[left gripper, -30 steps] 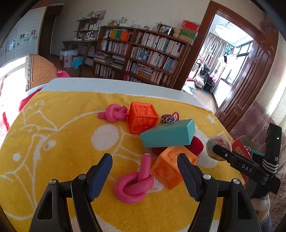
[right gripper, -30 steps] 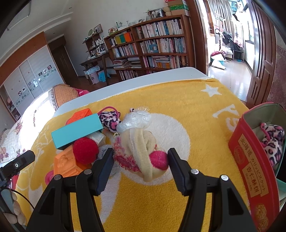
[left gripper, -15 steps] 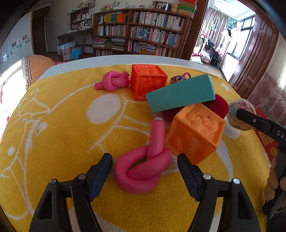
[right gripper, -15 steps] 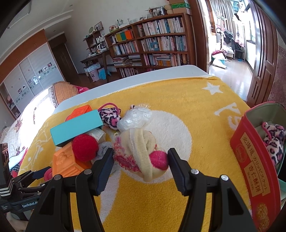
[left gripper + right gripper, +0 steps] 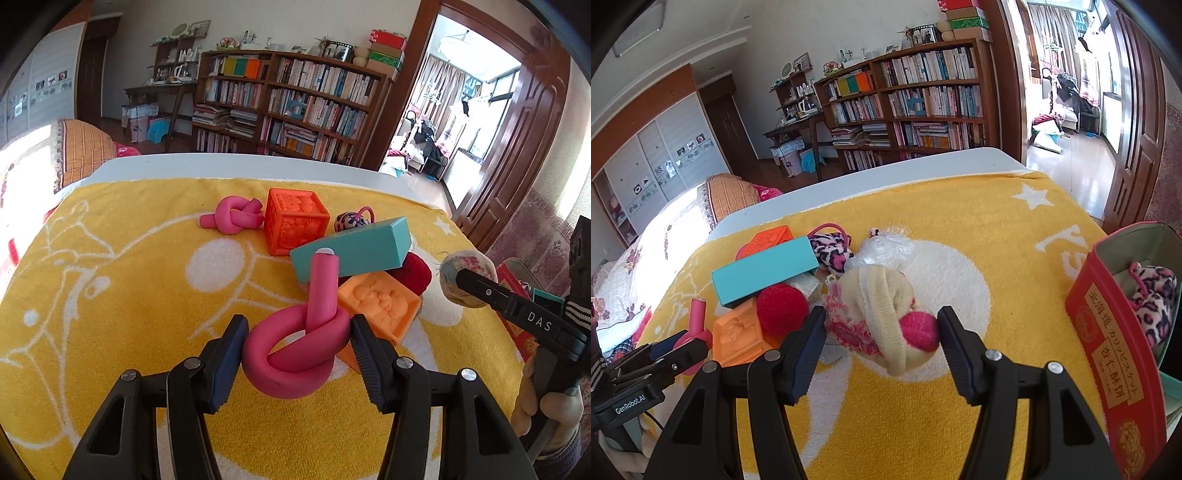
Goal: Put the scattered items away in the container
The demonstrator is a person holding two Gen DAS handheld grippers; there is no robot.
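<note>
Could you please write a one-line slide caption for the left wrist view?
Left gripper closing around a knotted pink foam roller on the yellow towel, beside orange blocks.

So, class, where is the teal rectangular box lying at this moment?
In the left wrist view, the teal rectangular box lies tilted atop the toy pile, right of the red-orange embossed cube.

A tall wooden bookcase (image 5: 291, 99) packed with books stands far behind — an open wooden door (image 5: 524, 147) at right.
</note>
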